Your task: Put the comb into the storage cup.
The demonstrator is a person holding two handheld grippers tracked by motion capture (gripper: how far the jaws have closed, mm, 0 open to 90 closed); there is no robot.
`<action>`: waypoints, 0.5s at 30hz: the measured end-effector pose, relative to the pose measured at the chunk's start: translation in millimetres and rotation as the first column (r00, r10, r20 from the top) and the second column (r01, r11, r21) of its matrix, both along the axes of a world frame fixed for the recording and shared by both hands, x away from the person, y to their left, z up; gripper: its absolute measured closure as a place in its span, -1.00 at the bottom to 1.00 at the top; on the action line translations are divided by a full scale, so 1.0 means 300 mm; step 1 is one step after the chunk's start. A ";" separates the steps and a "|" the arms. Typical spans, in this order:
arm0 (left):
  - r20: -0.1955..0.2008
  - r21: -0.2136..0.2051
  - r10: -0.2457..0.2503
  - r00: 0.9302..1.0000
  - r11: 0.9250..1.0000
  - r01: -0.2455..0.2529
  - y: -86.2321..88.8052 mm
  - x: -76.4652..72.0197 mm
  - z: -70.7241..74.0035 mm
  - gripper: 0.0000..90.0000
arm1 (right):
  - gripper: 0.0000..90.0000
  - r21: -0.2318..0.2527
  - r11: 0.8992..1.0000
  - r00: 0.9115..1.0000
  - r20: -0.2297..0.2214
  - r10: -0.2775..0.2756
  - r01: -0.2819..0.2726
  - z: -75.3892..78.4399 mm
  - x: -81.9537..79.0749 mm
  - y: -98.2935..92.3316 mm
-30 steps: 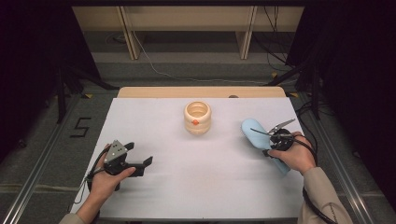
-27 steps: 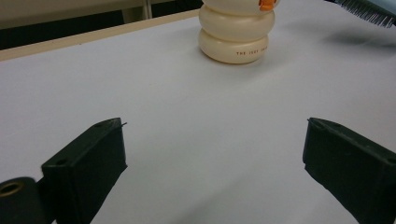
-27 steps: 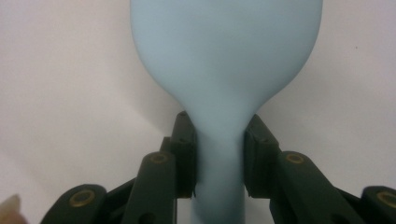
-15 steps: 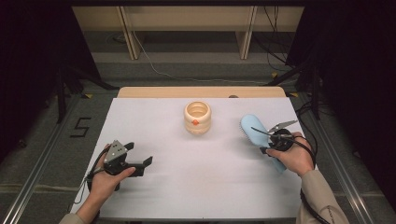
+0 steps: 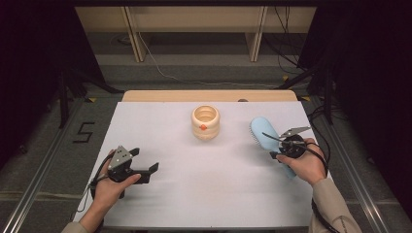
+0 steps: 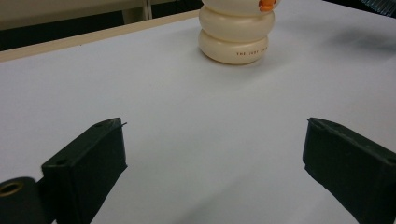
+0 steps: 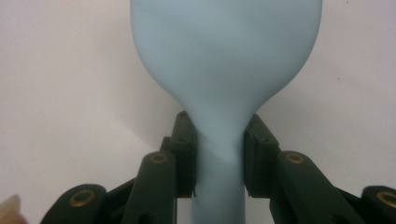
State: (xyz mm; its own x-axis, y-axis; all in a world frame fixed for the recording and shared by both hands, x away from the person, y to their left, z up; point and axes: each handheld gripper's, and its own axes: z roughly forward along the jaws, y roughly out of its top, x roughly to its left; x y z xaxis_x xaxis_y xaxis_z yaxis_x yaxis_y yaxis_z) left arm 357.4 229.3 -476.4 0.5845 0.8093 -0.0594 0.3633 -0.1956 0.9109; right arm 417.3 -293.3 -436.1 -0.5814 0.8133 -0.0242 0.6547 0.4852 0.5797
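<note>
We see a pale blue hairbrush [image 5: 265,135] of smooth, matte plastic, with a broad oval head that narrows through a soft curved neck into a slim, straight handle. In the high view a row of fine dark bristles edges the head's left side, so the brush sits turned on its side, its plain back facing the right gripper view. The right hand-held gripper [image 5: 278,144] has closed its black jaws partway and presses their ribbed pads [image 7: 187,154] against both sides of the handle just below the neck; the head juts out past the jaw tips, toward the far edge of the bench [image 5: 170,204]. The brush is near the bench's right edge, about midway between the near and far edges; we cannot tell whether its head touches the surface.

The bench carries a flat, matte white sheet, with a strip of light wood showing along the far edge. A cream, glossy pot [image 5: 205,123] shaped like stacked rounded rings stands upright near the middle of the far half, with an orange mark on its side and small printed letters on its lowest ring.

The left hand-held gripper [image 5: 148,172], near the near left corner, has its jaws wide apart with nothing between them.
</note>
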 end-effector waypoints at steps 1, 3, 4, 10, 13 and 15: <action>0.000 0.000 -0.001 1.000 1.000 0.001 0.000 0.000 0.000 -0.88 | 0.56 0.002 1.000 1.000 0.004 -0.002 0.002 0.001 0.000 0.000; 0.000 0.001 -0.001 1.000 1.000 0.001 0.000 0.000 0.000 -0.88 | 0.56 0.008 1.000 1.000 0.014 -0.007 0.007 0.004 -0.001 0.001; 0.001 0.001 -0.001 1.000 1.000 0.001 0.000 0.000 0.000 -0.88 | 0.56 0.011 1.000 1.000 0.019 -0.010 0.010 0.005 -0.002 0.002; 0.000 0.000 0.000 1.000 1.000 0.000 0.000 0.000 0.000 -0.88 | 0.56 0.028 1.000 0.999 0.037 -0.013 0.012 0.012 -0.005 0.009; 0.000 0.000 0.000 1.000 1.000 0.000 0.000 0.000 0.000 -0.88 | 0.56 0.036 0.999 0.999 0.046 -0.014 0.013 0.015 -0.007 0.012; 0.001 0.001 0.000 1.000 1.000 0.000 0.000 0.000 0.001 -0.88 | 0.56 0.040 0.999 0.999 0.052 -0.015 0.013 0.017 -0.008 0.015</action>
State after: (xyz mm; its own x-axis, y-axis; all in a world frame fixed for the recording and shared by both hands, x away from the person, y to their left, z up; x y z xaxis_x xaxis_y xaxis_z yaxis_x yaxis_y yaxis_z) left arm 357.3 229.3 -476.2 0.5845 0.8093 -0.0585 0.3628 -0.1962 0.9110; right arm 414.9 -288.9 -431.2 -0.5689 0.8222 -0.0215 0.6297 0.4522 0.6316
